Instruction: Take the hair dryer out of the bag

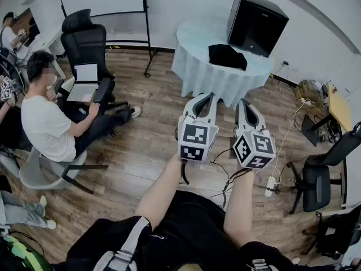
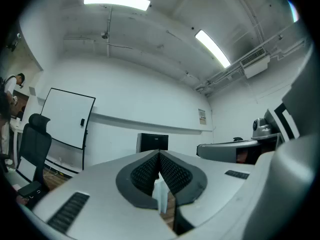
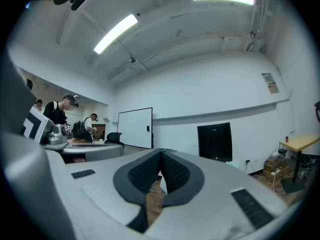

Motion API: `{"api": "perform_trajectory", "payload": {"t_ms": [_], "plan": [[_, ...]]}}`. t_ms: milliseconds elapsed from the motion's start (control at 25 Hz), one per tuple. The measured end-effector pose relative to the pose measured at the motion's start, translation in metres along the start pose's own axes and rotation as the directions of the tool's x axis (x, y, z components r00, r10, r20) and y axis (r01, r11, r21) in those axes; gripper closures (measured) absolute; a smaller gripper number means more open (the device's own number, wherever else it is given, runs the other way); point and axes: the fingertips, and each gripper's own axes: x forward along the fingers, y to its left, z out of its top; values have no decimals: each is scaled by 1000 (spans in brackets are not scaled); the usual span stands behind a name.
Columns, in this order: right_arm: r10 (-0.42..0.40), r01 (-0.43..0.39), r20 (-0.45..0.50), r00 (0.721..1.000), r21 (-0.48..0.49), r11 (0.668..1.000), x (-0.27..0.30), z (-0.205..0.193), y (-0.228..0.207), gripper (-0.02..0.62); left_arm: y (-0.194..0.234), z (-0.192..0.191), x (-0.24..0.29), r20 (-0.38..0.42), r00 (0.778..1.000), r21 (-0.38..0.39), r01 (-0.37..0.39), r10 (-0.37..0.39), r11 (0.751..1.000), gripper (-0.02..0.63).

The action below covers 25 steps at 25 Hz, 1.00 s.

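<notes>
A black bag lies on the round table with the pale blue cloth, well ahead of both grippers. No hair dryer shows in any view. My left gripper is held level in the air, short of the table's near edge, its jaws pressed together with nothing between them. Beside it, my right gripper is also level and shut on nothing. In the left gripper view the right gripper's body shows at the right edge.
A black box stands on the table behind the bag. A seated person and an office chair with a laptop are on the left. A whiteboard stand, floor cables with a power strip and black chairs sit around.
</notes>
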Motion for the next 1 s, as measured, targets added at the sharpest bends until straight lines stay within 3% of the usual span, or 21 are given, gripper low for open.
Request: {"api": "perform_trajectory", "payload": {"t_ms": [160,320,480,600,720,880,1000], "plan": [[-5,3,-21,1000,-96,995,4,-9,22,592,15,-7,-6,-16,1000,-30,-17,16,999,594],[-55,57,42,998,-47,997,12,-4,16,591,22,-17,-5,-37,999,-20,-7,6,1000,594],[-37,39,101,994,-24,999,23,11,33,589,36,-19,-9,-40,999,-34,-11,10,999,594],[-27,30,54,998,-53,998,28,-2,40,589,52,-24,-5,-58,998,-75,-36,31,997,594],[-68,68,-8,998,-67,995,18,-21,24,589,60,-32,0,-59,997,-119,-56,50,991,594],[-165,164,-58,985,-24,986,9,-44,-24,589,43,-49,17,-67,998,-138,-17,8,990,594],[-163,163,-88,983,-3,987,18,-63,-31,589,33,-73,27,-104,994,-153,4,-20,988,593]]}}
